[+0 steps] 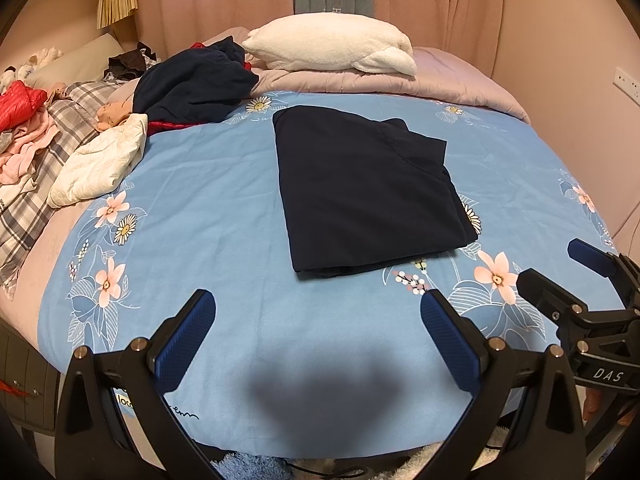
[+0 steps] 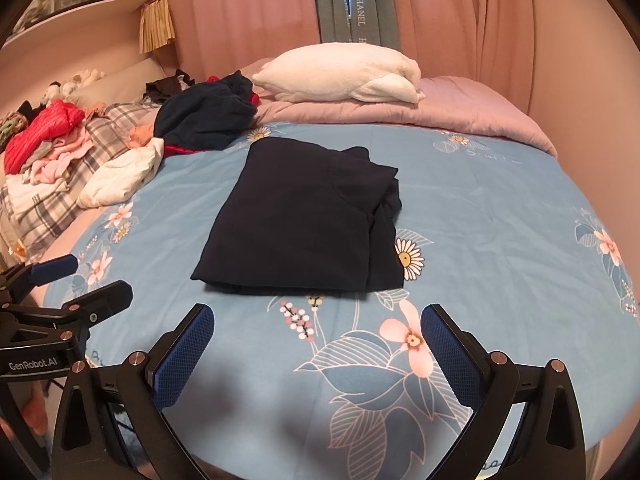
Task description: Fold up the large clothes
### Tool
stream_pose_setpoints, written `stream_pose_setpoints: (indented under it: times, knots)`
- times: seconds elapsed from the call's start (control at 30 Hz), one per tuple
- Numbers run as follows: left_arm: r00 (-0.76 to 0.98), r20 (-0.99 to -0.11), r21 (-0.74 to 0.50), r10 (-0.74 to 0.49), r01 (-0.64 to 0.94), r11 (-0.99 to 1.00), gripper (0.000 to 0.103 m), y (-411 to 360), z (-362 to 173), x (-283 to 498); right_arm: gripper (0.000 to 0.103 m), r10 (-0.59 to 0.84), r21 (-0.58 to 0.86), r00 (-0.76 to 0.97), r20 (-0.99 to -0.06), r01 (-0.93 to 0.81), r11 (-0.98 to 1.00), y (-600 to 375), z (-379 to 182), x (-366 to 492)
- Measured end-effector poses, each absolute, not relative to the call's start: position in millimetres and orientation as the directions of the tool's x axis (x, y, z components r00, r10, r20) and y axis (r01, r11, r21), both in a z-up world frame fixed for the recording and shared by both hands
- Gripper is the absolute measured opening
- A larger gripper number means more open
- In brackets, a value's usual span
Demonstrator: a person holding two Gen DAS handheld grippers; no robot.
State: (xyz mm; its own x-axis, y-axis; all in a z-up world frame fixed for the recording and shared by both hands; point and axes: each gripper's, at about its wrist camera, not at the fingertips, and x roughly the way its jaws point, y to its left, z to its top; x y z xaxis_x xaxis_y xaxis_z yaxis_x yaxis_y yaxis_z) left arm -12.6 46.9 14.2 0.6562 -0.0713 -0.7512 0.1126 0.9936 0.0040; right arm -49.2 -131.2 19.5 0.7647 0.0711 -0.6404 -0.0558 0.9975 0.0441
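Jaws spread; left gripper reads "GenRobot.AI".

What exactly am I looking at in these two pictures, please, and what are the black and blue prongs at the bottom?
There is no robot arm here: a person holds a two-finger tool in each hand, and a fisheye camera on each tool looks forward along its fingers. One picture comes from the left gripper, the other from the right gripper; each also shows the other tool at its edge. The blue-padded prongs are the fingers. Both grippers are open and hold nothing. Ahead lies a bed with a blue floral sheet. On it rests a dark navy garment, already folded into a rough rectangle. To the left sits a pile of unfolded clothes, and a white pillow lies at the far side.
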Motion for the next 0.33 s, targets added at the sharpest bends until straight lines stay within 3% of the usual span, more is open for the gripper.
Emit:
stream_pose_setpoints:
  times: [0.33]
  knots:
    - [0.658, -0.750, 0.005, -0.072, 0.115, 0.993, 0.103, 47.7, 14.4, -12.7, 0.102, 0.072, 0.045, 0.765, -0.641, -0.056, 0.997, -131.1, 19.7, -49.2]
